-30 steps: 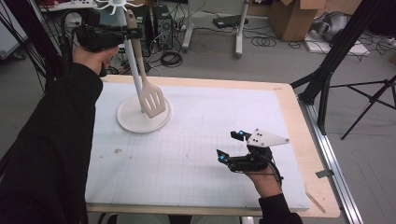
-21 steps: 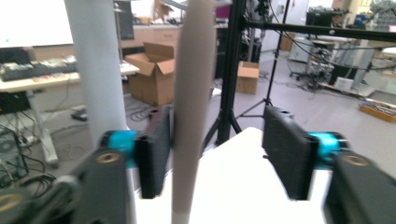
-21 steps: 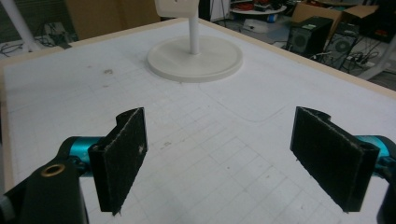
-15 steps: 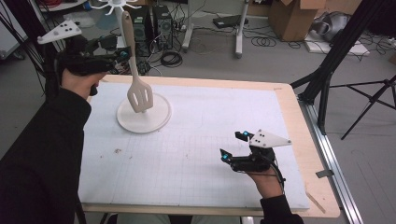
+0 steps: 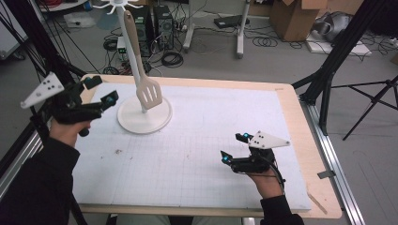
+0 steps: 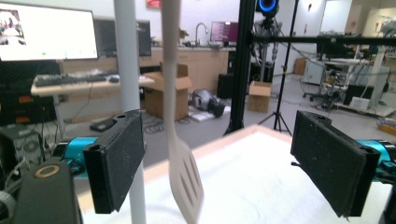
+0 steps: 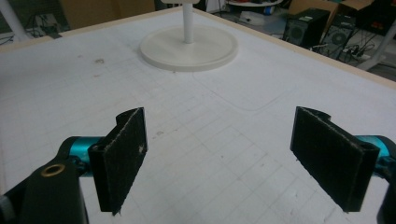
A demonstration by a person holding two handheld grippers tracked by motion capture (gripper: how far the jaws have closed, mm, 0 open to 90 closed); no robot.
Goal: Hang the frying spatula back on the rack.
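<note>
High view: a white slotted spatula (image 5: 149,93) hangs blade-down from a hook on the white rack (image 5: 144,115) near the table's (image 5: 300,117) far left corner.
Long axis: near upright, slightly tilted.
Left gripper (image 5: 102,91): nearer, at the left edge; jaws just opened wide, empty, spatula just beyond them.
In the way: the rack's pole beside the handle.
Right gripper (image 5: 233,148): near the front right, open, empty.

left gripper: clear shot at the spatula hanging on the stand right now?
Probably yes. The left gripper has open jaws with nothing between them and points at the spatula, which hangs free beside the stand's pole. The pole close alongside could crowd one jaw.
</note>
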